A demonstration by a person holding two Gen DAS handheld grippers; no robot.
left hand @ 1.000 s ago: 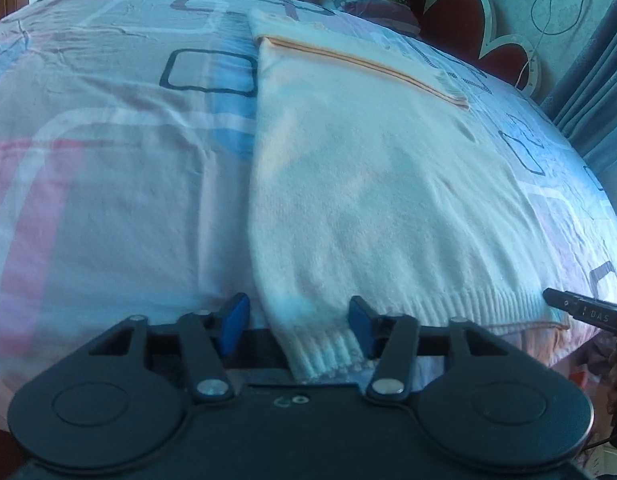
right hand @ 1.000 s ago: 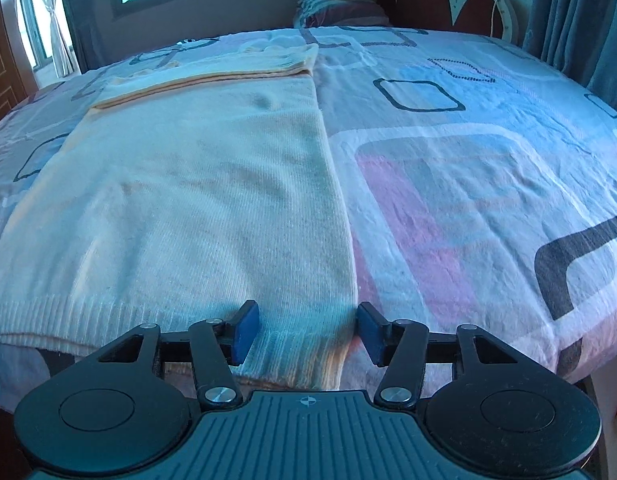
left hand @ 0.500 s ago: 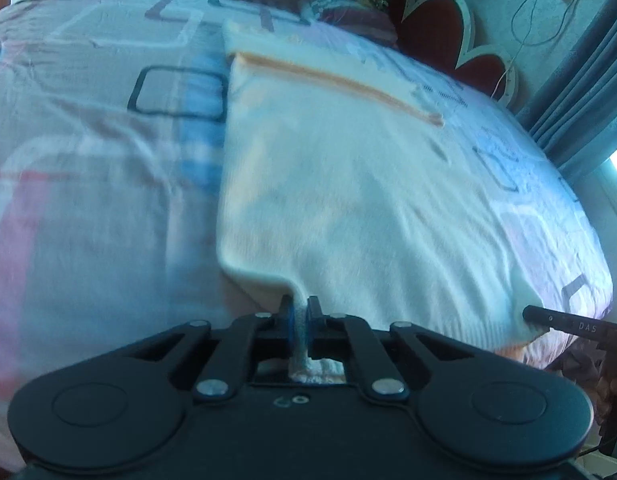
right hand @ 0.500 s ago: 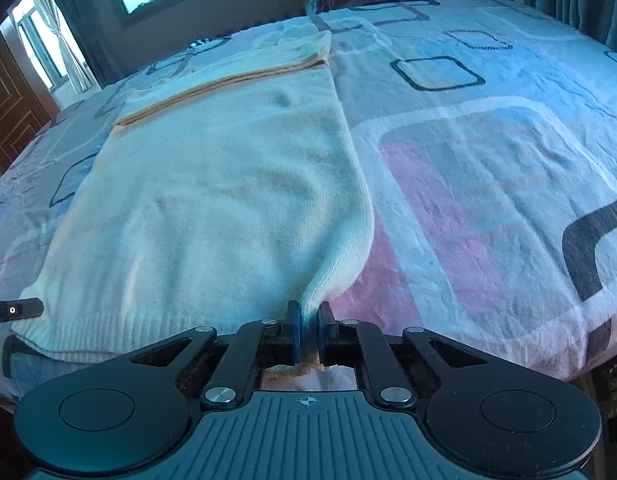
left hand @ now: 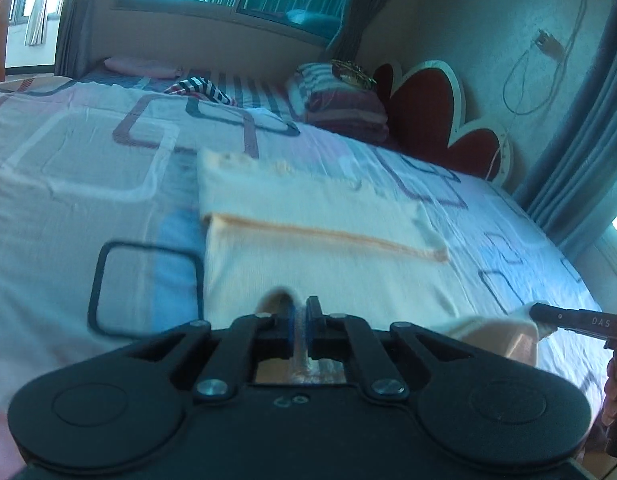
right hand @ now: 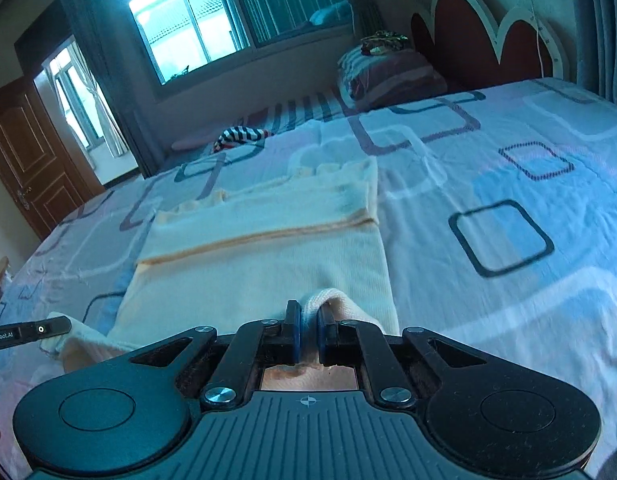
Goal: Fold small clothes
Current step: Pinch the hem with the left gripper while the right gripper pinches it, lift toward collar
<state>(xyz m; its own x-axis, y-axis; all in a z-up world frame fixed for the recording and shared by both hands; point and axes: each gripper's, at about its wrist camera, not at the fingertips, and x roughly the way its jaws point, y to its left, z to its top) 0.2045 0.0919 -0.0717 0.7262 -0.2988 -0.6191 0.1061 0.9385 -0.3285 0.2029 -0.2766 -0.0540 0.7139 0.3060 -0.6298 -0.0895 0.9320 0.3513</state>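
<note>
A cream knitted sweater point(left hand: 308, 272) lies flat on the bed, its far end folded over with an orange seam point(left hand: 328, 236). My left gripper point(left hand: 301, 320) is shut on the sweater's near left hem corner and holds it lifted. My right gripper point(right hand: 306, 328) is shut on the near right hem corner point(right hand: 320, 300), also lifted. The sweater also shows in the right wrist view point(right hand: 268, 264). The right gripper's tip shows at the right of the left wrist view point(left hand: 568, 322), and the left gripper's tip at the left of the right wrist view point(right hand: 28, 332).
The bed sheet point(left hand: 88, 184) has pink, blue and dark square patterns. A striped pillow point(left hand: 344, 104) and a red heart-shaped headboard point(left hand: 428, 112) are at the far end. A striped cloth point(right hand: 240, 138) lies near the window side. A wooden door point(right hand: 24, 160) stands at left.
Both grippers shut on the hem corners, then lifted them and carried them forward over the sweater toward the folded far end. The views now look higher into the room.
</note>
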